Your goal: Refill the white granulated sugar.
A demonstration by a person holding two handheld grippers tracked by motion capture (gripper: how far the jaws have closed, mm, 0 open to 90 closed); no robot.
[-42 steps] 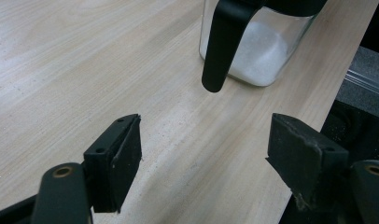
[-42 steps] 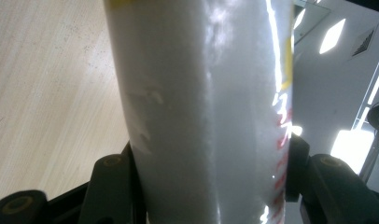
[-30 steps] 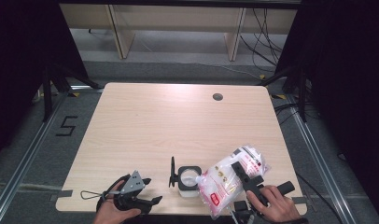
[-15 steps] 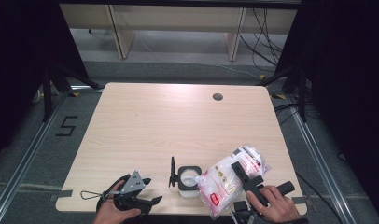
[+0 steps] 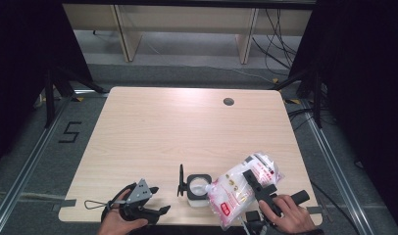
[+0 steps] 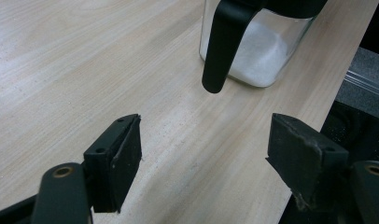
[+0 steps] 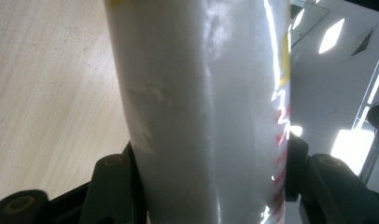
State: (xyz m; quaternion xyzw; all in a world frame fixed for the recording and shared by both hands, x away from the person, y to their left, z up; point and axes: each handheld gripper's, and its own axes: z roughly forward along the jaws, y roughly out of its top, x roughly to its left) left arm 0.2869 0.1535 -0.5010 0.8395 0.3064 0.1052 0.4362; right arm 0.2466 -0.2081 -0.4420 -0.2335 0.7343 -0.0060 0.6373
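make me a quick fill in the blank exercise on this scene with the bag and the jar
1. The right gripper is clamped on a white plastic bag with ____ print.
2. The bag's lower end tilts over a square clear glass jar with a black rim, which holds a ____ powder.
3. The left gripper has its jaws ____, with nothing between them.
4. The jar's black lid stands ____ at its left side.

Missing words: red; white; open; upright

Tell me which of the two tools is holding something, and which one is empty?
The right tool holds the white bag, pressed between its jaws over the open jar. The left tool is empty: its jaws stand apart above the bare table.
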